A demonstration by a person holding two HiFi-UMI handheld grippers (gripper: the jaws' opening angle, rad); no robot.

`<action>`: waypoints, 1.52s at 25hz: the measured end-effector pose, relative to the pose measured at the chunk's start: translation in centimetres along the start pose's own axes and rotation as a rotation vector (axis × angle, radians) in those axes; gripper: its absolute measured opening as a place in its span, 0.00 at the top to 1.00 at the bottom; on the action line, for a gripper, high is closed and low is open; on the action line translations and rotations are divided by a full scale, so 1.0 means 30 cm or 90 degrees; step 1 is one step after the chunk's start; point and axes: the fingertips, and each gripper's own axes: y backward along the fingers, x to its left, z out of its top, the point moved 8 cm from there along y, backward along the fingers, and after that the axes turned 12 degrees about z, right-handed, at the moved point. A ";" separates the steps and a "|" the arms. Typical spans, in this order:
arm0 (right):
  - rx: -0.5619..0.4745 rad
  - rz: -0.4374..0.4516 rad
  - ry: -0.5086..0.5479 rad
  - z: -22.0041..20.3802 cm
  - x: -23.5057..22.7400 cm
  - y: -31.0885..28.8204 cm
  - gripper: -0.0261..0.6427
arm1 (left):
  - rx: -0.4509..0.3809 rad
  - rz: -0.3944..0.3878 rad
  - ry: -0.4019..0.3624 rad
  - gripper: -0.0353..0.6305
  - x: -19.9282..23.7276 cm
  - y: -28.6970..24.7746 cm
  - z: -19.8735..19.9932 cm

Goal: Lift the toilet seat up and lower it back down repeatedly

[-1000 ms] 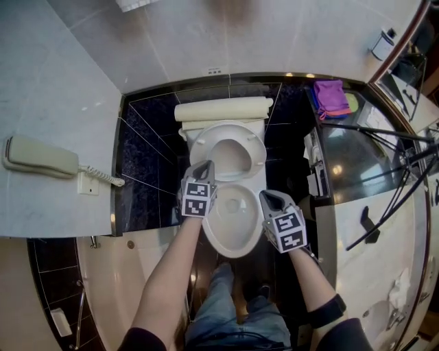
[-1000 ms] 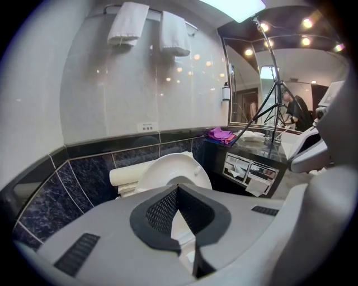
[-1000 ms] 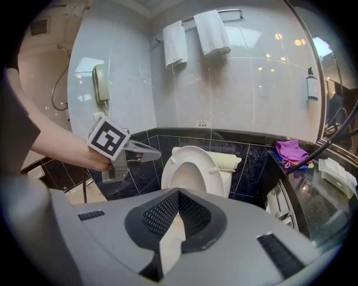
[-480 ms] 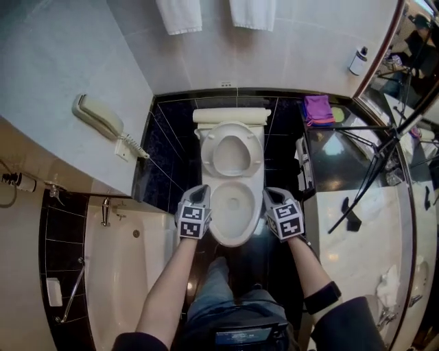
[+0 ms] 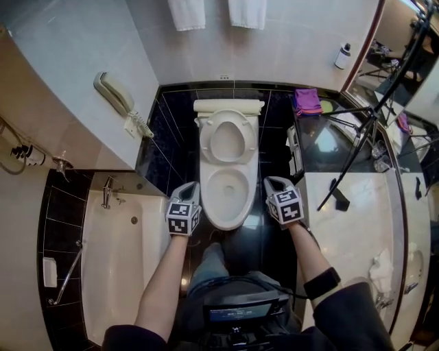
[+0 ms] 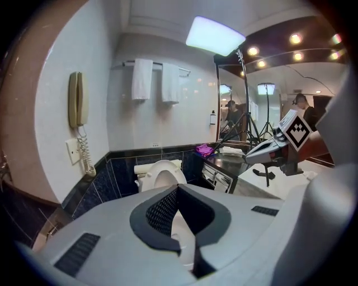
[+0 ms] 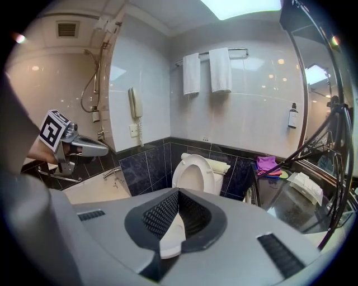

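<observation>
The white toilet (image 5: 209, 206) stands between two dark tiled walls. Its seat (image 5: 228, 118) is raised and leans back against the tank; it also shows upright as the seat (image 6: 162, 173) and the seat (image 7: 193, 173). My left gripper (image 5: 191, 185) hovers off the bowl's left side, jaws shut, nothing in them. On the bowl's right side my right gripper (image 5: 272, 181) is likewise shut and empty. Neither touches the toilet. Each gripper view shows the other one in mid-air: the right gripper (image 6: 250, 158) and the left gripper (image 7: 105, 151).
A bathtub (image 5: 110, 253) lies to the left, under a wall telephone (image 5: 115, 92). At the right are a marble counter (image 5: 343, 226), a black tripod (image 5: 357, 137) and a purple cloth (image 5: 306, 99). Two towels (image 5: 186, 12) hang above the tank.
Both grippers have drawn back from the bowl toward the person, risen and spread apart. The left one was over the bowl's rim before. The seat has stayed raised.
</observation>
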 end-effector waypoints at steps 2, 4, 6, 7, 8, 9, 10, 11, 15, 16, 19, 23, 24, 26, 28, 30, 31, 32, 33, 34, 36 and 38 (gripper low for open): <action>-0.001 -0.002 0.002 -0.008 0.019 0.035 0.94 | -0.003 -0.002 0.001 0.96 -0.005 0.048 -0.007; -0.005 0.000 0.004 -0.013 0.038 0.063 0.94 | -0.009 -0.001 0.000 0.96 -0.013 0.090 -0.010; -0.009 0.001 0.006 -0.019 0.055 0.086 0.94 | -0.014 -0.001 -0.001 0.96 -0.023 0.122 -0.013; -0.009 0.002 0.007 -0.024 0.064 0.097 0.94 | -0.017 -0.001 0.000 0.96 -0.028 0.136 -0.015; -0.009 0.003 0.009 -0.029 0.072 0.106 0.94 | -0.019 -0.001 0.001 0.96 -0.031 0.148 -0.017; -0.008 0.004 0.011 -0.032 0.079 0.116 0.94 | -0.022 -0.001 0.003 0.96 -0.034 0.158 -0.017; -0.008 0.004 0.013 -0.034 0.085 0.124 0.94 | -0.024 -0.003 0.006 0.96 -0.037 0.167 -0.017; -0.008 0.005 0.015 -0.037 0.091 0.132 0.94 | -0.026 -0.006 0.008 0.96 -0.039 0.176 -0.017; -0.006 0.007 0.018 -0.058 0.111 0.158 0.94 | -0.028 -0.017 0.006 0.96 -0.058 0.206 -0.036; -0.004 0.007 0.017 -0.065 0.114 0.163 0.94 | -0.027 -0.018 0.006 0.96 -0.062 0.212 -0.042; 0.000 0.007 0.013 -0.088 0.118 0.175 0.94 | -0.028 -0.015 0.012 0.96 -0.067 0.229 -0.060; 0.002 0.007 0.007 -0.104 0.122 0.171 0.94 | -0.028 -0.008 0.014 0.96 -0.058 0.236 -0.076; 0.003 0.007 0.006 -0.106 0.124 0.168 0.94 | -0.028 -0.007 0.013 0.96 -0.055 0.236 -0.079; 0.005 0.010 0.003 -0.116 0.132 0.162 0.94 | -0.026 -0.007 0.012 0.96 -0.051 0.237 -0.085; 0.009 0.013 -0.001 -0.129 0.140 0.156 0.94 | -0.024 -0.007 0.012 0.96 -0.048 0.237 -0.092; 0.013 0.015 -0.004 -0.134 0.143 0.148 0.94 | -0.021 -0.007 0.010 0.96 -0.044 0.230 -0.096; 0.014 0.015 -0.005 -0.135 0.142 0.143 0.94 | -0.020 -0.007 0.009 0.96 -0.042 0.223 -0.096; 0.014 0.015 -0.006 -0.135 0.140 0.138 0.94 | -0.019 -0.007 0.007 0.96 -0.040 0.215 -0.096; 0.014 0.014 -0.007 -0.134 0.137 0.133 0.94 | -0.018 -0.009 0.006 0.96 -0.039 0.207 -0.096; 0.014 0.012 -0.008 -0.134 0.133 0.127 0.94 | -0.016 -0.010 0.006 0.96 -0.038 0.198 -0.096; 0.018 0.005 -0.005 -0.132 0.123 0.112 0.94 | -0.010 -0.013 0.004 0.96 -0.036 0.177 -0.098; 0.023 -0.007 0.007 -0.120 0.105 0.083 0.94 | -0.005 -0.017 0.001 0.96 -0.031 0.140 -0.094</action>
